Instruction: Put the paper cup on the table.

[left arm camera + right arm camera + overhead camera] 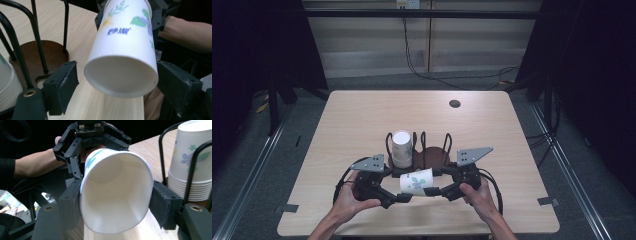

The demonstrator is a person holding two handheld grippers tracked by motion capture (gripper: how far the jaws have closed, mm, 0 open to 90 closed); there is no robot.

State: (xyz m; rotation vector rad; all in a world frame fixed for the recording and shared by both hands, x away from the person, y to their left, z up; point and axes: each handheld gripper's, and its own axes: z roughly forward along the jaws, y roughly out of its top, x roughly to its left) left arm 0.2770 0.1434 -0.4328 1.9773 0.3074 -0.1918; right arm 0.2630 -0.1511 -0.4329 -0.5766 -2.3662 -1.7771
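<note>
A white paper cup (416, 182) with a leaf and flower print lies on its side in the air just above the table's front part, between both grippers. My right gripper (432, 182) is shut on its mouth end; in the right gripper view the rim (117, 192) is squeezed oval between the two pads. My left gripper (401, 187) stands open around the base end; in the left gripper view the cup's bottom (122, 75) sits between the jaws with a gap at the left pad (66, 85).
A black wire rack (432, 155) on a brown wooden base stands just behind the grippers, with a stack of matching cups (402, 149) in its left slot. The light wooden table (362, 115) has a round cable hole (455, 103) at the back right.
</note>
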